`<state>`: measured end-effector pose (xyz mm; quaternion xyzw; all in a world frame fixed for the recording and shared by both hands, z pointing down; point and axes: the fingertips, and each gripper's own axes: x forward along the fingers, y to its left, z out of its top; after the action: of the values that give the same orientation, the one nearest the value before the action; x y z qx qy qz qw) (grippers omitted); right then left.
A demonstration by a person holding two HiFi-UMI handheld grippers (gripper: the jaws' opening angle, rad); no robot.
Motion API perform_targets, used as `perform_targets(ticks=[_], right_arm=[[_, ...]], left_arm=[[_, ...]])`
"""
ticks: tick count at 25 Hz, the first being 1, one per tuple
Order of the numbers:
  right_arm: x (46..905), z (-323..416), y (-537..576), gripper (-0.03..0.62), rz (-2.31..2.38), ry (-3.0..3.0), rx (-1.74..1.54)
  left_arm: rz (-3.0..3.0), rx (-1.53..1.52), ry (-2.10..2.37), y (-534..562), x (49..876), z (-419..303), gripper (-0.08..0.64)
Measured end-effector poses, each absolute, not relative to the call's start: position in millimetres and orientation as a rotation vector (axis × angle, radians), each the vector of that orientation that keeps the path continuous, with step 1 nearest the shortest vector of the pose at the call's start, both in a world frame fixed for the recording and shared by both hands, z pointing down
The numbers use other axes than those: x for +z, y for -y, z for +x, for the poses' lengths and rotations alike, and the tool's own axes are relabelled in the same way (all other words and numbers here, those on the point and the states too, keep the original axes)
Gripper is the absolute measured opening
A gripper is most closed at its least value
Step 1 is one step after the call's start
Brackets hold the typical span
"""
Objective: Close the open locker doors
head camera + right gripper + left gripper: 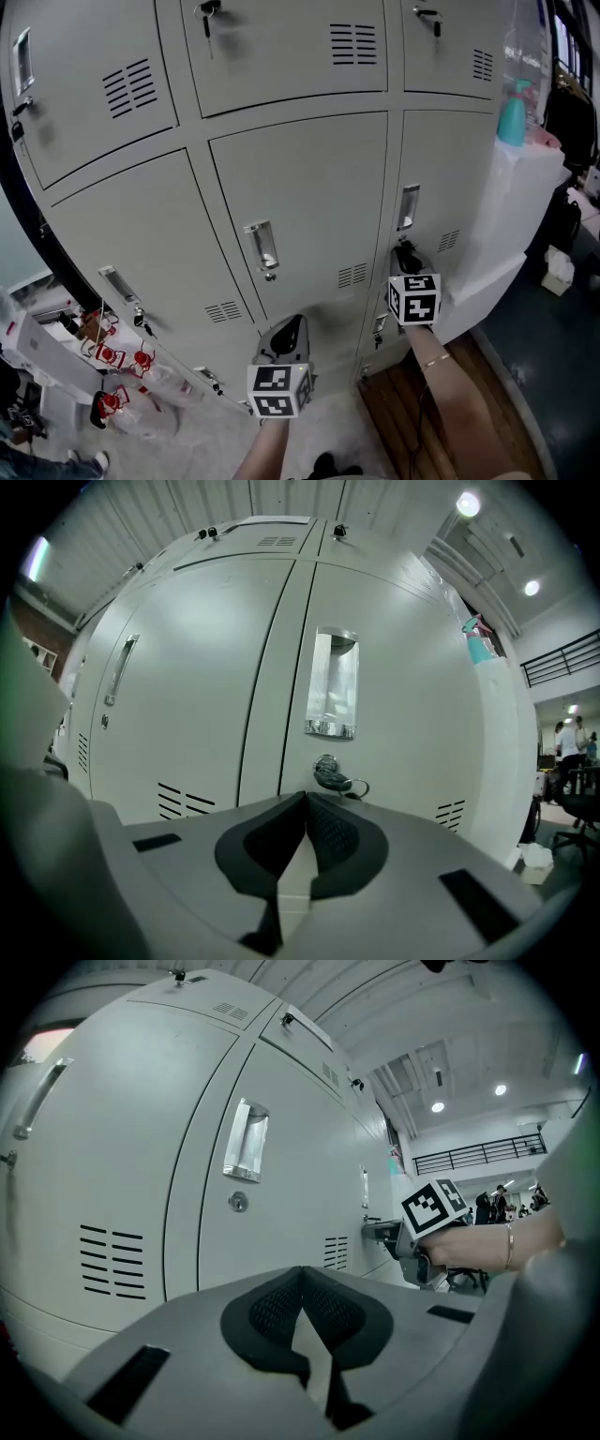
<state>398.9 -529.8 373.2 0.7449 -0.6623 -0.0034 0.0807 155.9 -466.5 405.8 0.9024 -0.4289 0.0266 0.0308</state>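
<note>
A bank of pale grey metal locker doors [300, 197] fills the head view. Each door is a tall rectangle with its long axis upright and its face turned out toward the person, and every door that shows lies flush with its neighbours. The right hand-held gripper [405, 249] sits right of centre in that view, pointing at the right-column middle door [450, 178] just below its recessed chrome handle [408, 207]. Whether its tip touches the metal cannot be told. In the right gripper view its jaws are pressed together with nothing between them. Beyond them, at the frame's centre, stands the narrow upright handle, and under it a dark key with a ring [333, 773] juts from the lock. The left hand-held gripper [293, 325] is at lower centre of the head view, aimed at the foot of the centre-column door [309, 206]. Its jaws are likewise closed and empty. A teal spray bottle [513, 112] stands on a white cabinet [525, 206] at the upper right.
</note>
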Motion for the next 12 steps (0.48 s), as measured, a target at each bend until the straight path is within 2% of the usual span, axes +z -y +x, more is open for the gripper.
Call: perform_targets(ticks=[12], right_arm=[[376.5, 390.9, 489.7, -0.008, 2.184, 2.024, -0.001]], left_arm=[[2.833, 0.091, 1.219, 456.6, 402.3, 180.3, 0.02]])
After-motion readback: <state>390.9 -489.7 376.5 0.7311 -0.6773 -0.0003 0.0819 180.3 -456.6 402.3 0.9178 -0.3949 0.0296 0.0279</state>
